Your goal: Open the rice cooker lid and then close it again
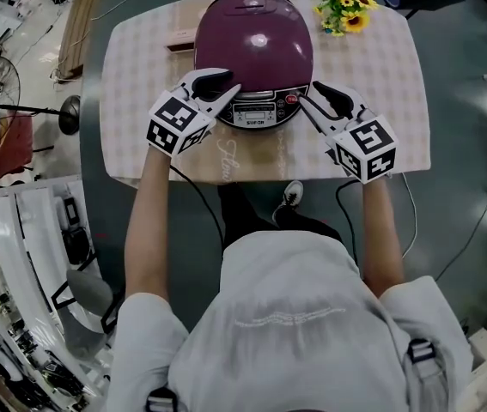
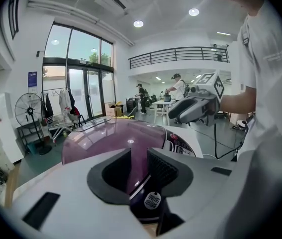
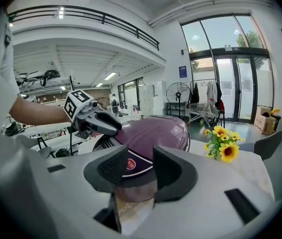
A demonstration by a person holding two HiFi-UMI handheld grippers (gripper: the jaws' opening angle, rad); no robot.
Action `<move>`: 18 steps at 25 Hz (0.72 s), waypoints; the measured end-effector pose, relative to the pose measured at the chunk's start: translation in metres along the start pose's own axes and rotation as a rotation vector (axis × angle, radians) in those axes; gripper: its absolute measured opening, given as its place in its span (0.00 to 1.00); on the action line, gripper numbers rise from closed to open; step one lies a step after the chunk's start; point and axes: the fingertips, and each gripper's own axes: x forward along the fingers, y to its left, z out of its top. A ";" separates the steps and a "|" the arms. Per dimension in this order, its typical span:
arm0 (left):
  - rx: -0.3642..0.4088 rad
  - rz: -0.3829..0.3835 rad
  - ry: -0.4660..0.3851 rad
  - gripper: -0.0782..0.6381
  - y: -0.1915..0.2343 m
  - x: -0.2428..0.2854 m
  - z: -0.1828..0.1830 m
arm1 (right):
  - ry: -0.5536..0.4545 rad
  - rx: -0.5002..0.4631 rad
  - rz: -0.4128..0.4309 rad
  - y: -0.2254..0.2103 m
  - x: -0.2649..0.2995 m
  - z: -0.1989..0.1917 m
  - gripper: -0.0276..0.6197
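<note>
Fingers (image 2: 163,169) of the left gripper (image 1: 222,91) stand narrowly apart, the right gripper's (image 1: 316,101) wider, both empty, flanking the front of the one rice cooker (image 1: 256,110) on the table (image 1: 140,84). Its lid (image 1: 256,41) is shut: opening seems the step in hand, and calls for pressing its release. Two grippers, one flower bunch (image 1: 343,3)
</note>
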 end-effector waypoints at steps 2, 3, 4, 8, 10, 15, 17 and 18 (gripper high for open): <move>0.000 -0.003 -0.002 0.26 0.000 0.001 0.000 | 0.003 0.000 0.002 0.000 0.000 -0.003 0.31; 0.001 -0.001 -0.004 0.26 -0.001 0.001 -0.001 | 0.006 0.000 0.003 0.000 0.000 -0.004 0.31; 0.002 0.005 -0.005 0.26 -0.001 0.002 -0.001 | 0.008 -0.001 0.005 0.000 0.000 -0.005 0.31; 0.012 0.035 -0.010 0.26 -0.001 0.001 0.000 | 0.014 -0.002 0.011 0.000 0.001 -0.007 0.31; 0.014 0.037 -0.008 0.26 -0.001 0.001 0.000 | 0.015 -0.001 0.015 0.001 0.003 -0.007 0.31; 0.023 0.038 0.002 0.26 -0.001 0.002 -0.001 | 0.019 0.004 0.024 0.001 0.006 -0.010 0.31; 0.025 0.037 0.004 0.26 -0.001 0.002 0.000 | 0.019 0.007 0.021 -0.002 0.006 -0.009 0.31; 0.024 0.035 0.004 0.26 -0.001 0.002 0.000 | 0.018 0.009 0.020 -0.002 0.005 -0.009 0.31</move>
